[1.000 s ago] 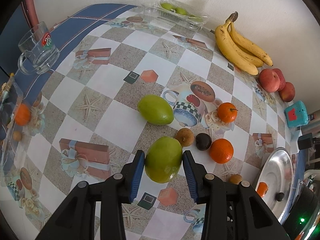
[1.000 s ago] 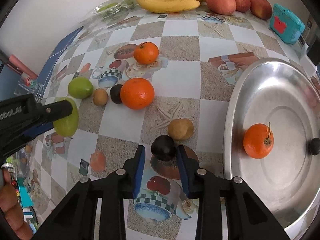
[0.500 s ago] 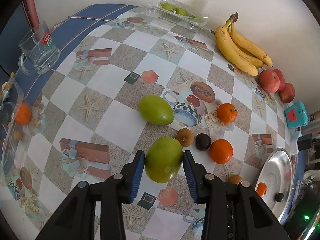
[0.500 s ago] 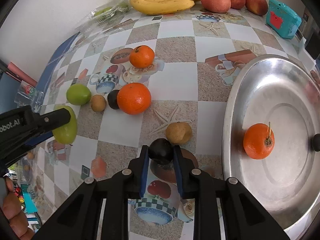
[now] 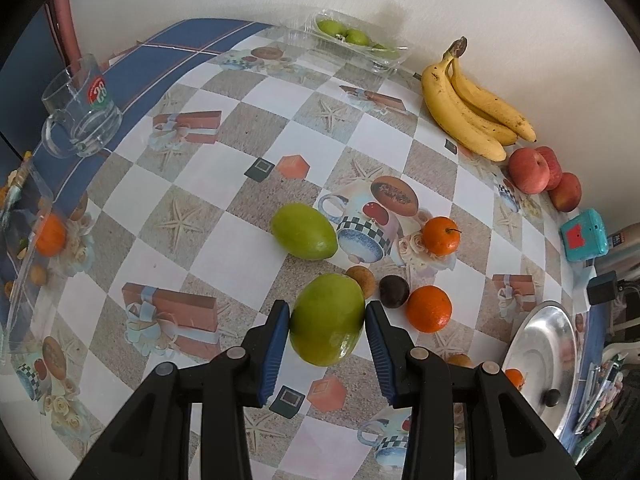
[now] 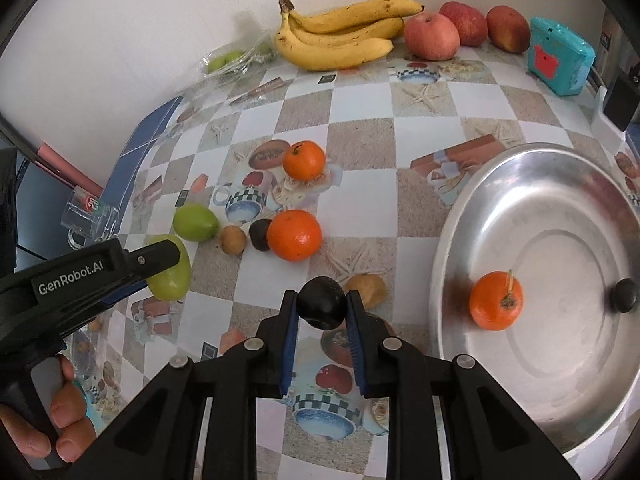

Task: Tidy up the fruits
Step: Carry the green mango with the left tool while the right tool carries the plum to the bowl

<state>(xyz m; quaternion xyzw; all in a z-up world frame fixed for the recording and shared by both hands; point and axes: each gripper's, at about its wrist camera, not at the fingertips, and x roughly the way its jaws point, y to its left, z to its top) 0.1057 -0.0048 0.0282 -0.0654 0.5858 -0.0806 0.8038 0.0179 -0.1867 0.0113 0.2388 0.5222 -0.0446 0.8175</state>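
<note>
The right gripper point(image 6: 321, 307) pinched a dark round fruit point(image 6: 321, 302) between its fingers, just above the worktop point(image 6: 360, 188) beside the metal tray point(image 6: 540, 360). The left gripper point(image 5: 326, 318) clasped a green mango point(image 5: 326, 318) resting on the worktop.

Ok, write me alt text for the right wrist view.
The right gripper pinches a small dark round fruit between its blue-padded fingers, above a checkered tablecloth. To the right a silver tray holds one orange; bananas and apples line the far wall.
</note>
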